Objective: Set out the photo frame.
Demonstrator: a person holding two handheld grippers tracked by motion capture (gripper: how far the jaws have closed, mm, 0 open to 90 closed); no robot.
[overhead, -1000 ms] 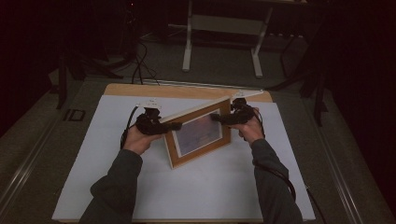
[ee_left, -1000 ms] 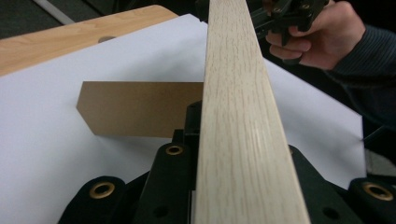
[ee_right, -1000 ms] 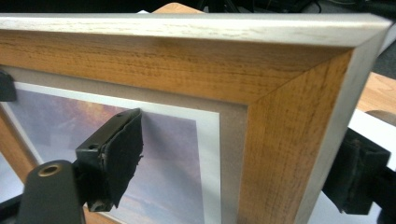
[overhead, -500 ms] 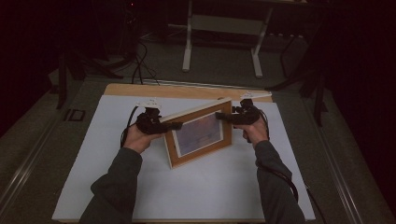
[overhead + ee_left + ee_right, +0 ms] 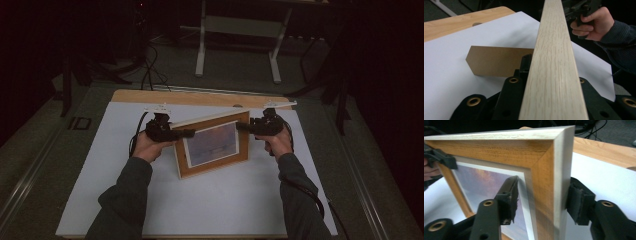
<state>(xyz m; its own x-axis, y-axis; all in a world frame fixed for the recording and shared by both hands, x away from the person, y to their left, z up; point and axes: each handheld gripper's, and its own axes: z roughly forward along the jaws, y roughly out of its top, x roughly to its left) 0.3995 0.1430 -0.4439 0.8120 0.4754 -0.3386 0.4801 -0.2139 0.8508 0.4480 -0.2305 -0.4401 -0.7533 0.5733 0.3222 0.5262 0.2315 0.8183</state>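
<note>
picture frame (image 5: pixel 214 145) upright mid-bench on white sheet (image 5: pixel 100 150), leaning back on brown rear stand (image 5: pixel 496 61). left claw (image 5: pixel 186 133) clamps left edge, right claw (image 5: pixel 242 126) clamps right edge. likely standing done; release left.

High cam overhead, faces 12 o'clock, far. Gripper cams close-up, facing each other; all share picture frame (image 5: pixel 212 144).
</note>
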